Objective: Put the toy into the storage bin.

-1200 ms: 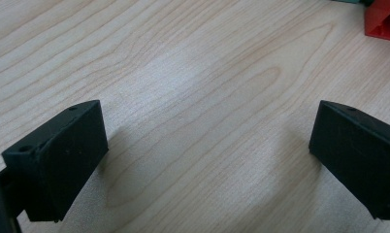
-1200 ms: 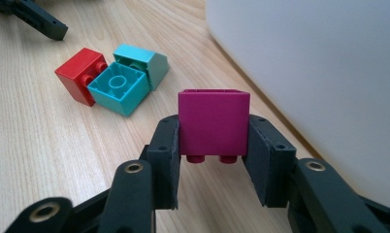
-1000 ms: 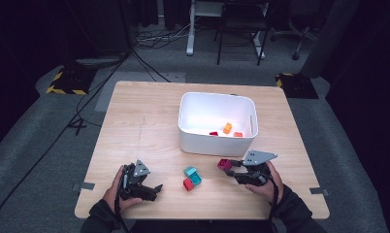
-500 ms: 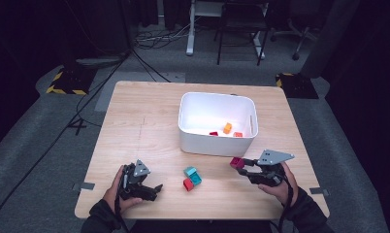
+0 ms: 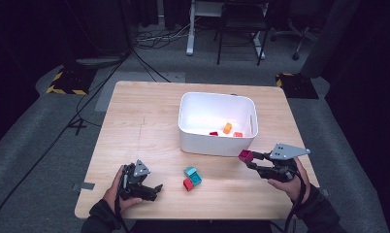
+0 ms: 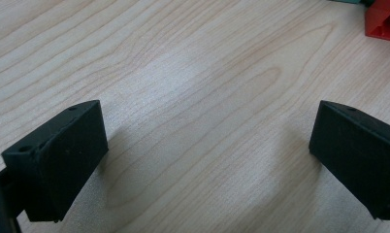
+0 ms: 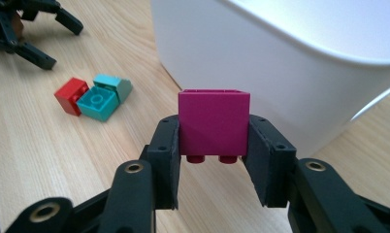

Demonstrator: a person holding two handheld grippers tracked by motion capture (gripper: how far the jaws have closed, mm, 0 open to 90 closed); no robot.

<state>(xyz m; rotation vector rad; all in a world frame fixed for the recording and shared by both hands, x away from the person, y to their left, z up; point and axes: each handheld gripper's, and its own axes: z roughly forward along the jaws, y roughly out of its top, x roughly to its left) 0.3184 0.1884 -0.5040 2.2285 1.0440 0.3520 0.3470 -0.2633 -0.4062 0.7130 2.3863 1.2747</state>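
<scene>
Dark floor, cables and chair legs surround the light wooden table (image 5: 149, 121), which carries a white bin (image 5: 216, 141) near its middle. My right gripper (image 5: 251, 159) is held above the table's near right part, just in front of the bin's right corner, and points left and away from me. Its jaws are clenched on a magenta brick (image 7: 213, 124), gripped by both side faces, studs facing down. The brick is clear of the table surface and close to the bin's outer wall. My left gripper (image 5: 156, 190) rests low at the table's near left edge, pointing right. Its jaws stand wide apart with bare wood between them. Two teal bricks (image 7: 105, 97) and a red brick (image 7: 71, 95) lie touching on the table between my two hands. Small orange and red pieces lie inside the bin; their shapes are too small to make out.
</scene>
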